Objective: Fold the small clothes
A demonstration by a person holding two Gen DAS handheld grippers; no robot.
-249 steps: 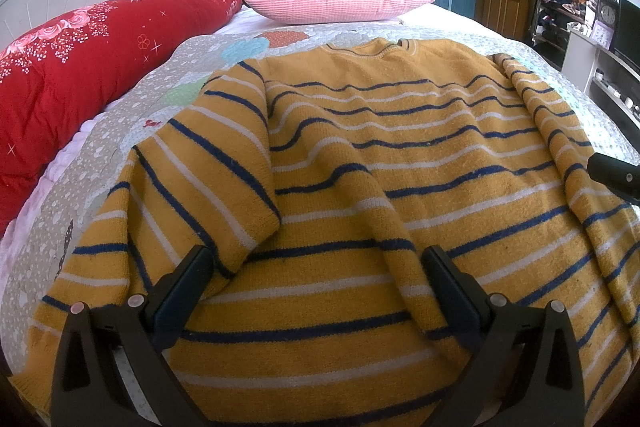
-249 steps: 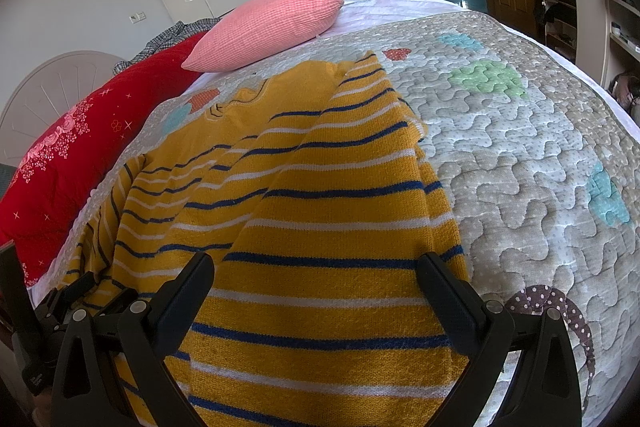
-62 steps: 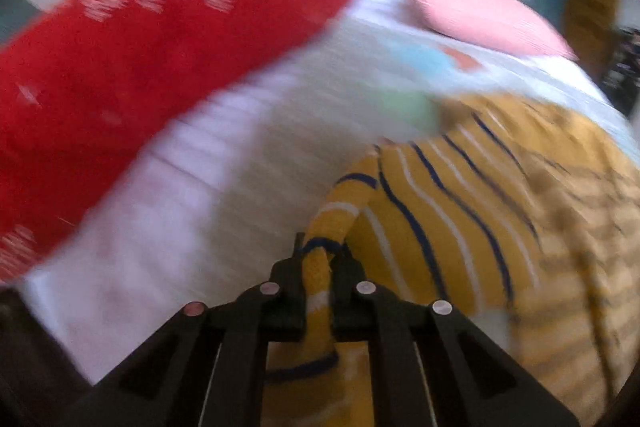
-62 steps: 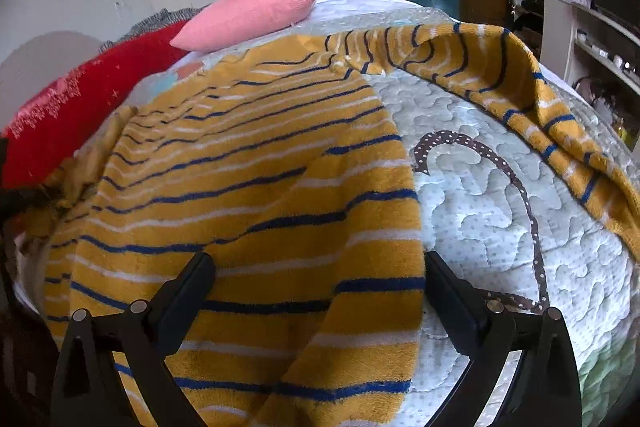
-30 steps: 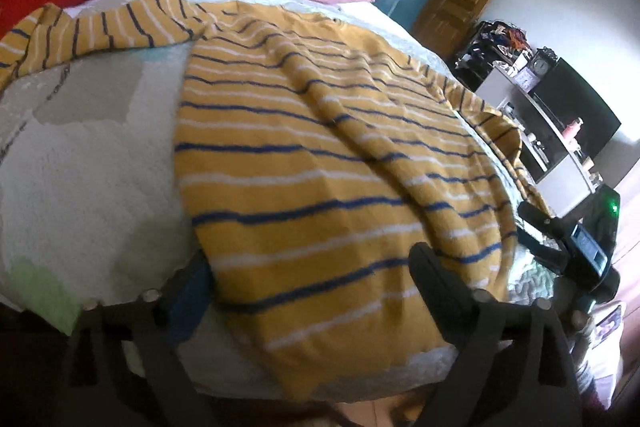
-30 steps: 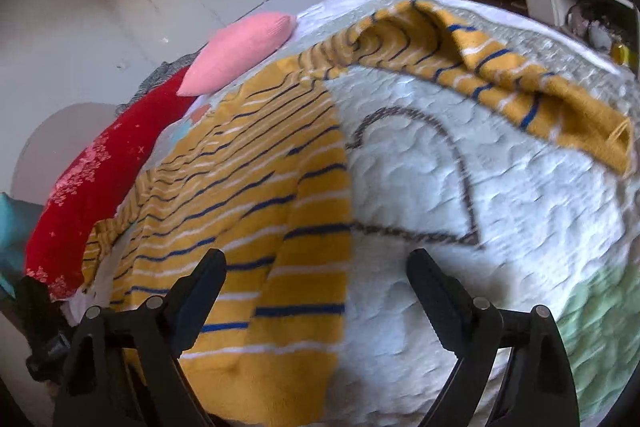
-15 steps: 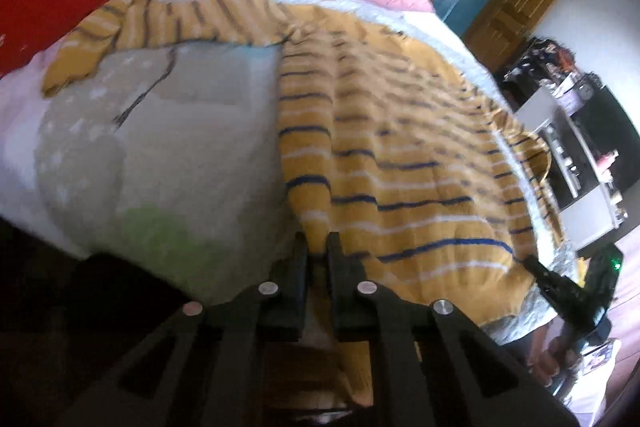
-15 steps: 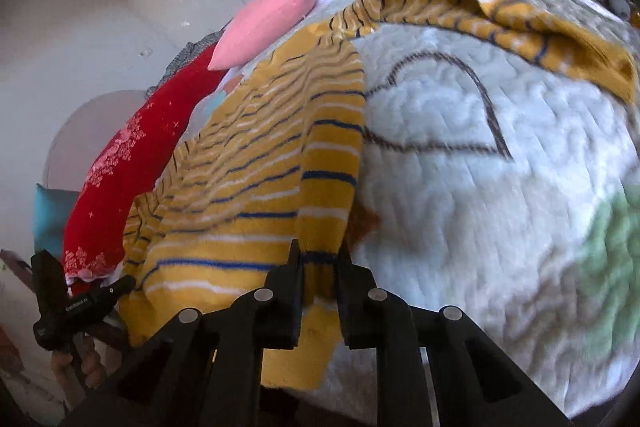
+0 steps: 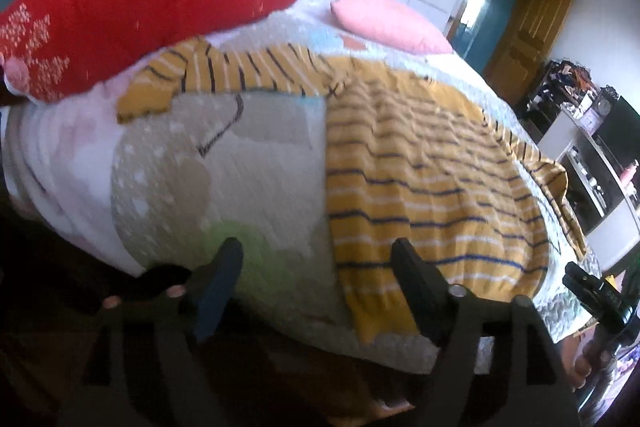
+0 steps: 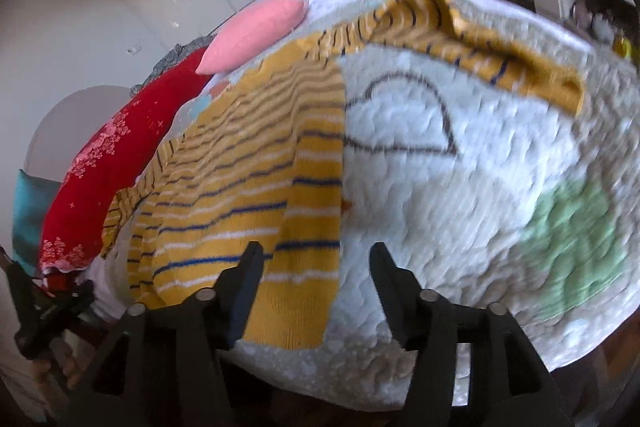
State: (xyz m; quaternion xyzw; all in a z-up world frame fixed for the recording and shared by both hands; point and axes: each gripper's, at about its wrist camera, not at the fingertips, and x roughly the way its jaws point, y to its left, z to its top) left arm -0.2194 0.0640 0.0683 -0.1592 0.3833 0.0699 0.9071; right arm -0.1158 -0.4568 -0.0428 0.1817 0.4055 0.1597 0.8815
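Observation:
A mustard-yellow sweater (image 9: 424, 163) with navy and white stripes lies spread flat on the quilted bed (image 9: 248, 163), both sleeves stretched out sideways. It also shows in the right wrist view (image 10: 256, 171). My left gripper (image 9: 316, 259) is open and empty at the bed's near edge, by the hem's left corner. My right gripper (image 10: 316, 259) is open and empty at the hem's right corner. The right gripper also shows far right in the left wrist view (image 9: 596, 295); the left gripper shows at the far left of the right wrist view (image 10: 44, 303).
A long red bolster (image 9: 132, 23) and a pink pillow (image 9: 388, 23) lie at the head of the bed. A white shelf unit (image 9: 600, 167) and a wooden door (image 9: 528, 27) stand to the right of the bed.
Both grippers were shut on the hem corners half a second ago. Now both have opened and let go, and the hem lies on the bed edge.

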